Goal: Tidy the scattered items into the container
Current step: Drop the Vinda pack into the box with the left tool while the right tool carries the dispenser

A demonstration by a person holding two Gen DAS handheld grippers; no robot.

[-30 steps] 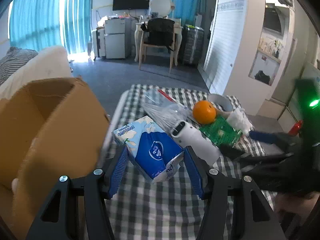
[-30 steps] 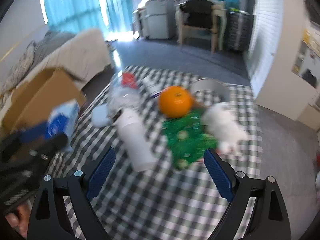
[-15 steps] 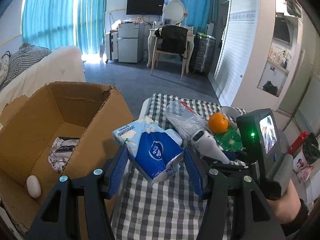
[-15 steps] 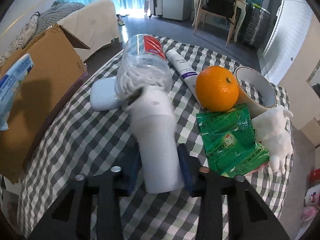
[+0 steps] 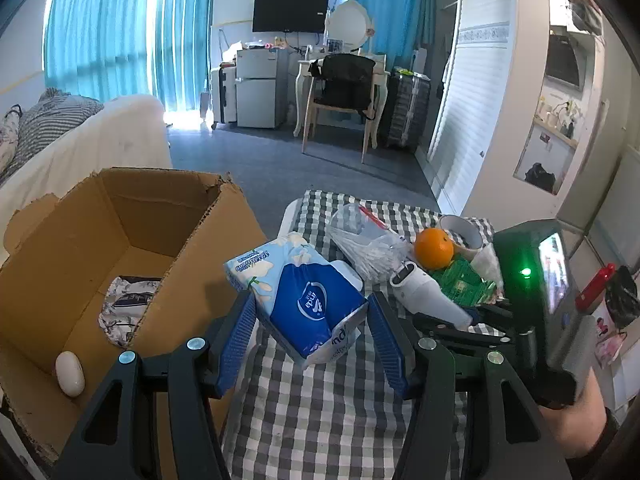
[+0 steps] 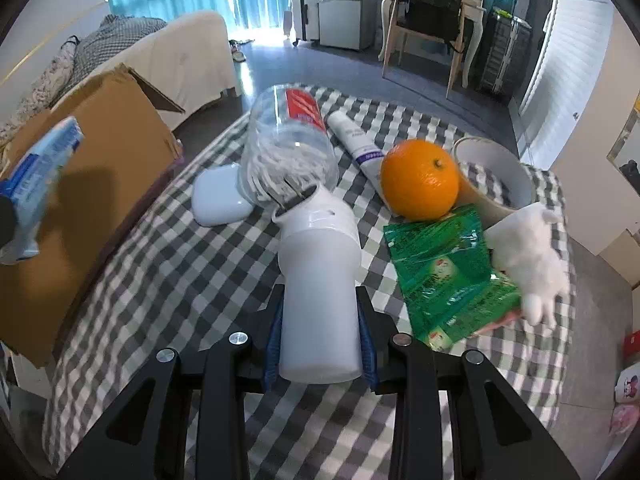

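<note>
My left gripper [image 5: 312,342] is shut on a blue and white tissue pack [image 5: 304,300], held in the air over the left edge of the checked table [image 5: 320,408], beside the open cardboard box [image 5: 120,216]. The same pack [image 6: 36,172] shows at the left edge of the right wrist view, in front of the box [image 6: 100,152]. My right gripper [image 6: 320,340] is shut on a white cylindrical device [image 6: 320,280] lying on the cloth, its blue pads pressed on both sides. That device [image 5: 424,292] also appears in the left wrist view.
On the table lie a clear plastic jar [image 6: 288,148], a white tube [image 6: 356,140], a flat white case [image 6: 220,196], an orange [image 6: 420,180], a tape roll [image 6: 496,168], green packets [image 6: 444,272] and a white glove [image 6: 528,256]. The box holds a patterned pouch [image 5: 128,304] and a white oval [image 5: 70,374].
My right gripper came down and closed on the white device. The left gripper drew back and up with the tissue pack, bringing the inside of the box into view.
</note>
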